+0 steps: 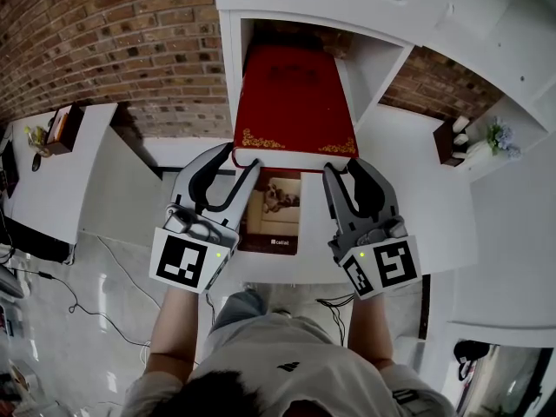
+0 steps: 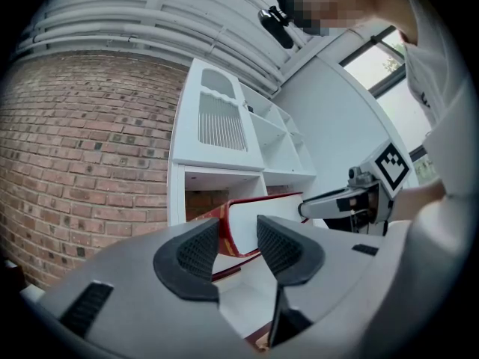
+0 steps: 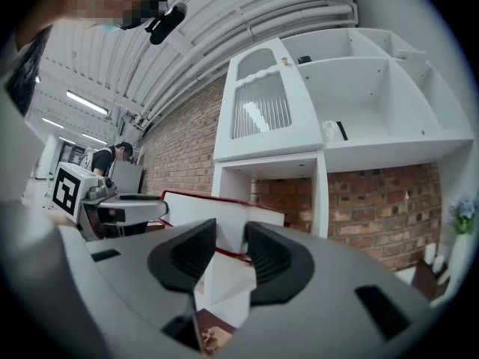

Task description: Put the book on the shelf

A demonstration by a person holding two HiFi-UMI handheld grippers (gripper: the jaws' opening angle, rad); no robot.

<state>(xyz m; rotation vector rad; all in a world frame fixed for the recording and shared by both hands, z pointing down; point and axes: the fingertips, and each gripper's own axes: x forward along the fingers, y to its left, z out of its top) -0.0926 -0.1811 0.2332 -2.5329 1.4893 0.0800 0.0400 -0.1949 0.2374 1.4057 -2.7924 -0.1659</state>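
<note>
A thick red book [image 1: 294, 102] with gold corner ornaments lies flat. Its far end is inside the lower compartment of the white shelf [image 1: 228, 76], and its near end sticks out. My left gripper [image 1: 231, 163] sits at the book's near left corner and my right gripper [image 1: 344, 168] at its near right corner. Both stand open, their fingertips at the book's near edge. In the left gripper view the book's [image 2: 262, 215] corner shows beyond the spread jaws [image 2: 238, 249], with no pad pressing on it. The right gripper view shows the same: the book [image 3: 202, 212] lies past the open jaws [image 3: 230, 249].
A thin book with a dog picture [image 1: 274, 211] lies under the red book's near end. Brick wall [image 1: 104, 42] flanks the shelf. A white table [image 1: 52, 172] stands at the left, a vase of flowers [image 1: 491, 137] at the right. Cables [image 1: 78, 307] run over the floor.
</note>
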